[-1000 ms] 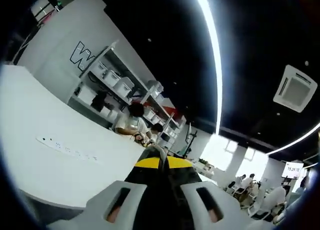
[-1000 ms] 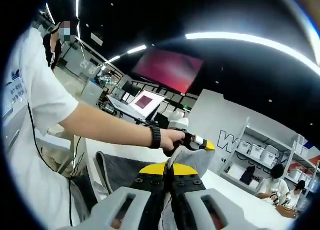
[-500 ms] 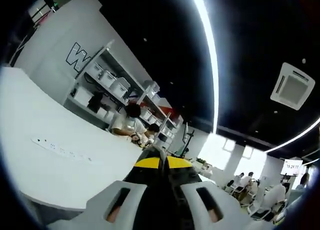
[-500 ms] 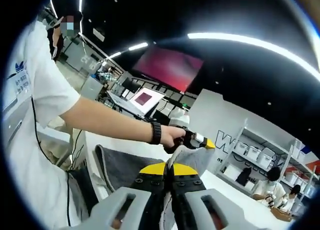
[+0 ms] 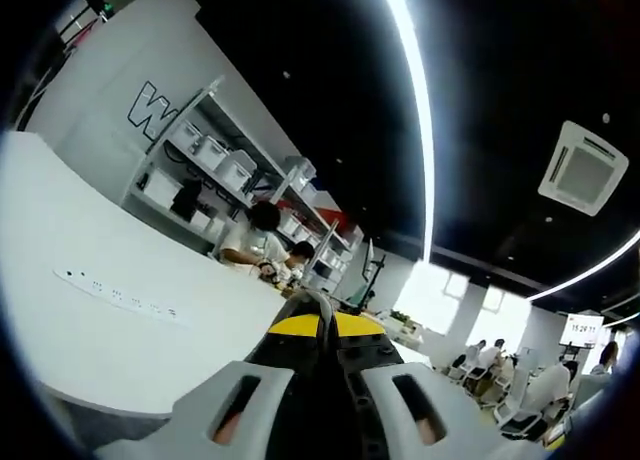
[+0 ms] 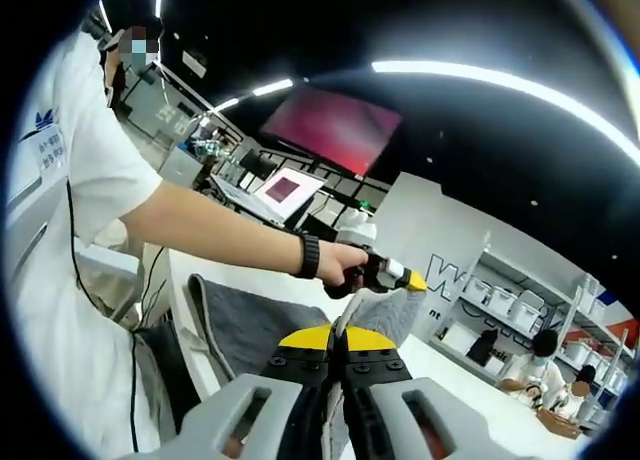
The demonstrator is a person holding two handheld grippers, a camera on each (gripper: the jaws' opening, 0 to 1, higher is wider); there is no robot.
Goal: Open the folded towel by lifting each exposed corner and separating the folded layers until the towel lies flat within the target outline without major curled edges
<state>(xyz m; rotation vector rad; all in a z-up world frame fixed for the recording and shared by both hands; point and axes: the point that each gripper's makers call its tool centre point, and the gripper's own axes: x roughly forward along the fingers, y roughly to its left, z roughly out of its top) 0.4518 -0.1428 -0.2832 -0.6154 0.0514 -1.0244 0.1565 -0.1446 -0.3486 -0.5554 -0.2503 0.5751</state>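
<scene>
Right gripper view: we see the right gripper [image 6: 334, 332], black with yellow tips and pale grey jaw bodies, with its jaws pressed together on a fold of the grey fabric towel [image 6: 265, 325], which rises in a thin edge between the two yellow tips. The towel hangs lifted off the white table [image 6: 450, 370]; from the right gripper one part of it runs down to the left as a dark ribbed sheet with a paler hem, and another part runs up to the left gripper [image 6: 405, 277], which comes in just above the towel's upper corner. That left gripper, black with a yellow tip, is held by a person's hand [image 6: 342, 264] wearing a black wristband [image 6: 308, 255], the bare arm reaching back to a white short-sleeved shirt [image 6: 70, 210]. It touches the towel's raised corner, and the cloth appears pinched there, though we cannot tell from this side how tightly. In the left gripper view the left gripper [image 5: 322, 325] shows its yellow tips closed against each other with a sliver of pale towel edge [image 5: 318, 302] standing between them, above the white table [image 5: 120, 310]. Beyond the table stand white shelves with storage boxes [image 5: 215, 160].
</scene>
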